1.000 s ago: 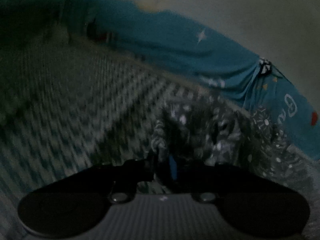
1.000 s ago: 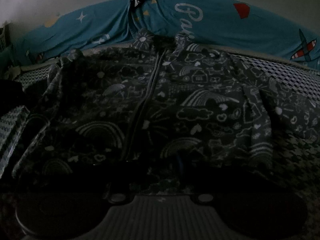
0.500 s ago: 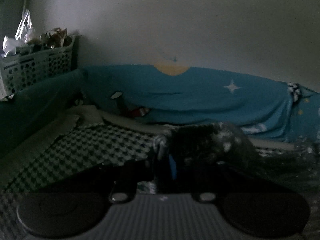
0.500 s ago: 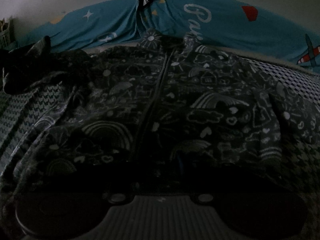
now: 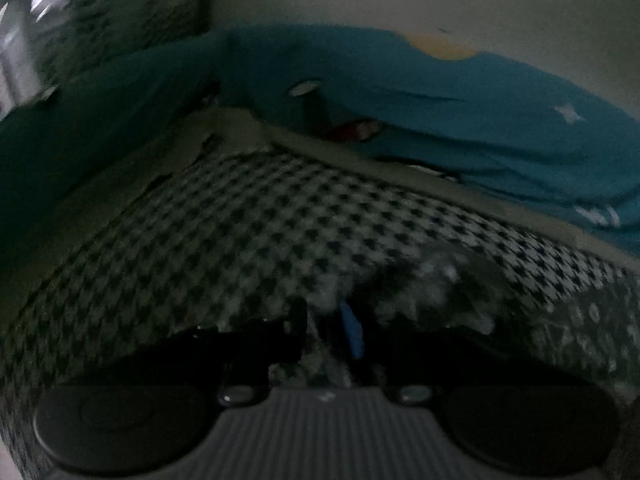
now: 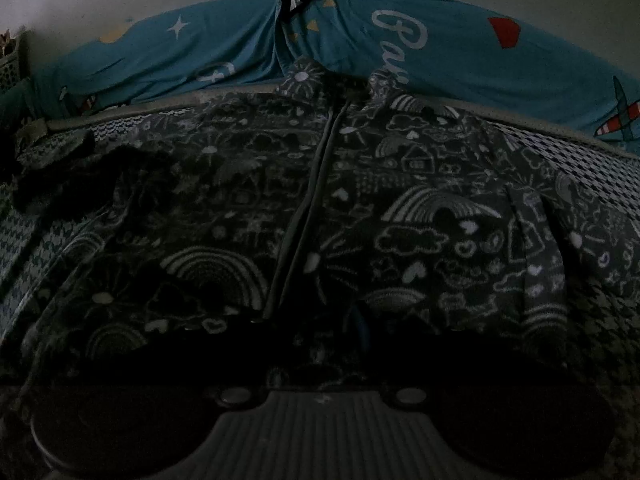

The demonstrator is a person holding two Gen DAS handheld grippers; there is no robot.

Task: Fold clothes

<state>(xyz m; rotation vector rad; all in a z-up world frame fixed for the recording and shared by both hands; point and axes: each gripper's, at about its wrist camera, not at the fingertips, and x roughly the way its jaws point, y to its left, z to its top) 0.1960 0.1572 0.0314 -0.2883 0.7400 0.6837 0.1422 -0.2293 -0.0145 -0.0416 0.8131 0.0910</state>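
A dark jacket with white doodle print lies front up on the houndstooth bedspread, its zipper running away from me. My right gripper sits at the hem beside the zipper, with jacket cloth pinched between its dark fingers. In the left wrist view the jacket's sleeve rests on the bedspread, its cuff just at the fingertips. My left gripper is opening, and bedspread shows through the gap between its jaws. The picture is dim and a little blurred.
A teal printed sheet is bunched along the pale wall behind the bed. A perforated basket holding plastic bags stands at the far left corner. Bare houndstooth bedspread stretches left of the sleeve and right of the jacket.
My left gripper swung left and then dipped toward the bedspread with the sleeve, and its jaws have parted with the cuff now lying down. The right gripper stayed at the hem.
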